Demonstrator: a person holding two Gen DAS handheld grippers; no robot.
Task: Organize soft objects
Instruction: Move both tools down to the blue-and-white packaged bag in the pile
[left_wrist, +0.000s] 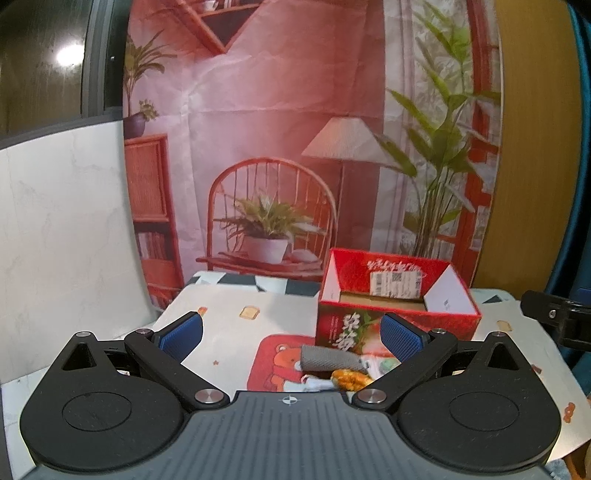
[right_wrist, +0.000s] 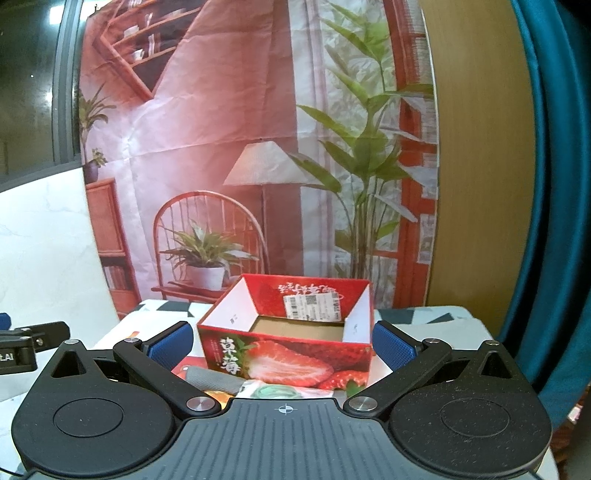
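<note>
A red strawberry box (left_wrist: 399, 317) stands open-topped on the table; it shows empty inside in the right wrist view (right_wrist: 288, 343). In front of it lie a grey rolled cloth (left_wrist: 328, 359), an orange-yellow soft item (left_wrist: 349, 379) and a pale green packet (left_wrist: 388, 364). They rest partly on a red bear-print cloth (left_wrist: 275, 363). The grey cloth (right_wrist: 212, 380) and green packet (right_wrist: 275, 390) also show low in the right wrist view. My left gripper (left_wrist: 291, 334) is open and empty, just short of the pile. My right gripper (right_wrist: 282, 343) is open and empty, facing the box front.
A cream tablecloth with small prints (left_wrist: 236, 325) covers the table. A printed room backdrop (left_wrist: 280, 129) hangs behind. A white marble-like panel (left_wrist: 62, 229) stands at the left. A blue curtain (right_wrist: 554, 184) hangs at the right. The right gripper's body (left_wrist: 557, 314) shows at the left view's right edge.
</note>
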